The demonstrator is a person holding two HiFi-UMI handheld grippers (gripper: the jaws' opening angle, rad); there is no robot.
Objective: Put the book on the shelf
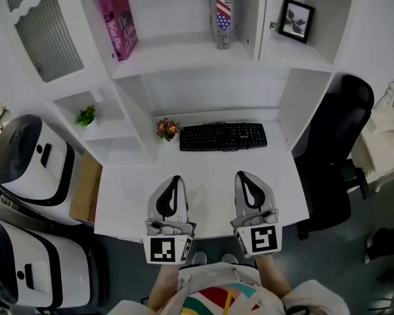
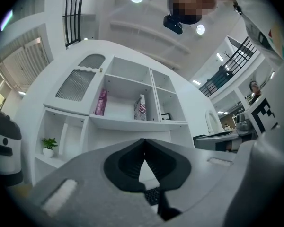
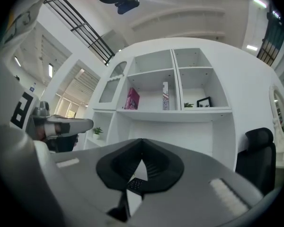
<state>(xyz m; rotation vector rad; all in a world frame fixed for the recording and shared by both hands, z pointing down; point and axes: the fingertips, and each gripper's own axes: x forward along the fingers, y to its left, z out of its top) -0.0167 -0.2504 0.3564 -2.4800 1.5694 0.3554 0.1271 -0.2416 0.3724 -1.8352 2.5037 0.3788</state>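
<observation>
Two books stand on the white shelf (image 1: 184,51) above the desk: a pink book (image 1: 117,20) leaning at the left and a flag-patterned book (image 1: 222,15) upright further right. Both also show in the left gripper view, pink book (image 2: 102,102) and patterned book (image 2: 140,108), and in the right gripper view, pink book (image 3: 132,99) and patterned book (image 3: 165,96). My left gripper (image 1: 176,178) and right gripper (image 1: 241,175) hover side by side over the desk's front edge, pointing at the shelf. Each is shut with nothing between its jaws, as the left gripper (image 2: 143,143) and right gripper (image 3: 142,143) views show.
On the white desk (image 1: 203,182) lie a black keyboard (image 1: 223,136) and a small flower pot (image 1: 167,128). A framed picture (image 1: 296,20) fills the right shelf compartment, a potted plant (image 1: 87,116) a low left one. A black chair (image 1: 338,143) stands right, white machines (image 1: 26,156) left.
</observation>
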